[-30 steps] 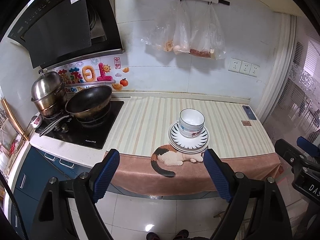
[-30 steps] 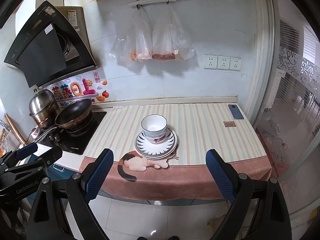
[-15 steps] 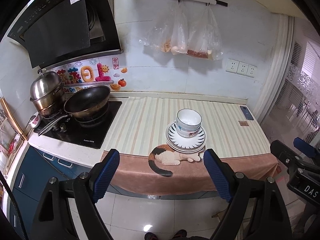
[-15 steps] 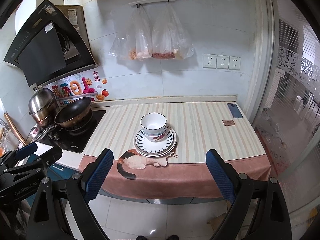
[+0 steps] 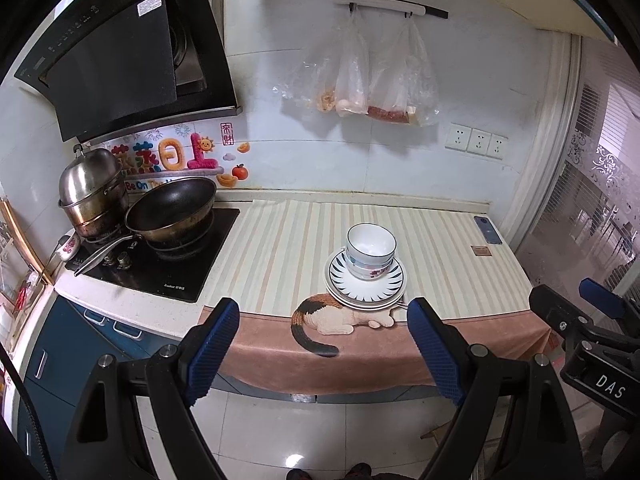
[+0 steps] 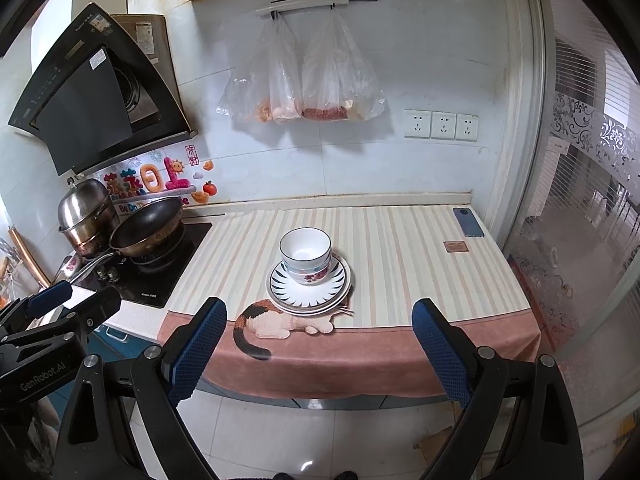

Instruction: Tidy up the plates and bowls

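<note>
Stacked bowls (image 5: 370,254) hide the centre of the round plates (image 5: 366,286); how many plates lie there is unclear. Both grippers, left (image 5: 324,346) and right (image 6: 320,344), gape empty, ribbed blue pads (image 5: 212,350) apart.

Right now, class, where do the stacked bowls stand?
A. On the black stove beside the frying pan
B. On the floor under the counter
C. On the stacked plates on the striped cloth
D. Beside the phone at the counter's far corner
C: the stacked bowls sit on the stacked plates in the middle of the striped cloth, well apart from the stove and the phone.
</note>
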